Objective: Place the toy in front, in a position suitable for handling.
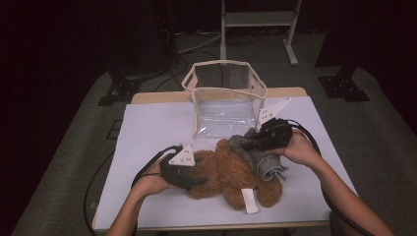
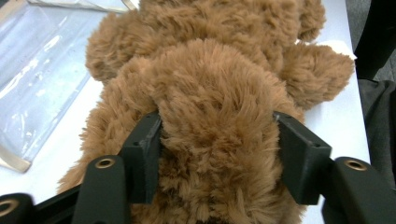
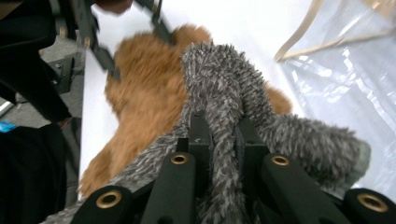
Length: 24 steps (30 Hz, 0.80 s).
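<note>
On the white table (image 1: 147,123), a brown teddy bear (image 1: 223,172) lay at about 6 o'clock of the clear plastic bag (image 1: 223,98), which stood open toward 12 o'clock at the table's far edge. The left gripper (image 1: 189,178) came in from 8 o'clock; in the left gripper view its jaws sat on either side of a plush lump of the teddy bear (image 2: 215,93), pads pressed into the fur on both sides. The right gripper (image 1: 255,142) reached in from 3 o'clock, jaws nearly together and pinching a fold of grey fuzzy cloth (image 1: 258,157). In the right gripper view that grey fuzzy cloth (image 3: 224,88) ran up between the jaws and draped over the bear (image 3: 140,79). It lay on the bear's 2 o'clock side, touching it. A white label (image 1: 250,200) stuck out from the bear toward 6 o'clock. Cables trailed off both grippers.
</note>
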### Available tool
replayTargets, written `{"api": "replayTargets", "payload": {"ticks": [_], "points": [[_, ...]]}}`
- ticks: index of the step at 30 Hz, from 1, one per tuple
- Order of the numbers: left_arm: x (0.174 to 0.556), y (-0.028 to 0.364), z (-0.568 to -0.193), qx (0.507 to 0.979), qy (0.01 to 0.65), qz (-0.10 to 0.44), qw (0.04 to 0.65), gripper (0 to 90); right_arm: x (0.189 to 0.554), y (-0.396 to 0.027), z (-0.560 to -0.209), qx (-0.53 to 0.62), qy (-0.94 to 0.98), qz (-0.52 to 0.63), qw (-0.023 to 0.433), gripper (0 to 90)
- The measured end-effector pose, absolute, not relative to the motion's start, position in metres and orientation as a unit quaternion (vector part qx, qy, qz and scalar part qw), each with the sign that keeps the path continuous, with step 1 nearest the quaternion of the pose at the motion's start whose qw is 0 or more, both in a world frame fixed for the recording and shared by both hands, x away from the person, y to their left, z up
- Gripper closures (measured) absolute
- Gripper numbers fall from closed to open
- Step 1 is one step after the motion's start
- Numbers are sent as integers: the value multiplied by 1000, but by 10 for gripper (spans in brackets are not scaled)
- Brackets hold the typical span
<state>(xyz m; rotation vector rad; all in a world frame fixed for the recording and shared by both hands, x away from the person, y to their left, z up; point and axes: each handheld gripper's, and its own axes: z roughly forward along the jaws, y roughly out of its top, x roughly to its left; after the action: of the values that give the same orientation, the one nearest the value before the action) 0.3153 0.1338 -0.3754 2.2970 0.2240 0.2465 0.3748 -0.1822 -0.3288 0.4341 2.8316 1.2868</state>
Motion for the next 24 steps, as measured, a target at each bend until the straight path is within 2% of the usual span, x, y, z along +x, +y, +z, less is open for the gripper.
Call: {"api": "replayTargets", "payload": {"ticks": [6, 13, 18, 24], "points": [[319, 130, -362, 903, 88, 83, 413, 340, 353, -188, -343, 129, 896, 424, -24, 796], [314, 121, -374, 910, 78, 73, 402, 417, 341, -187, -343, 117, 900, 420, -19, 796], [312, 118, -374, 913, 67, 76, 395, 428, 347, -159, -333, 96, 909, 406, -14, 796], [309, 120, -375, 915, 61, 78, 391, 429, 354, -125, -340, 70, 919, 387, -26, 796]]}}
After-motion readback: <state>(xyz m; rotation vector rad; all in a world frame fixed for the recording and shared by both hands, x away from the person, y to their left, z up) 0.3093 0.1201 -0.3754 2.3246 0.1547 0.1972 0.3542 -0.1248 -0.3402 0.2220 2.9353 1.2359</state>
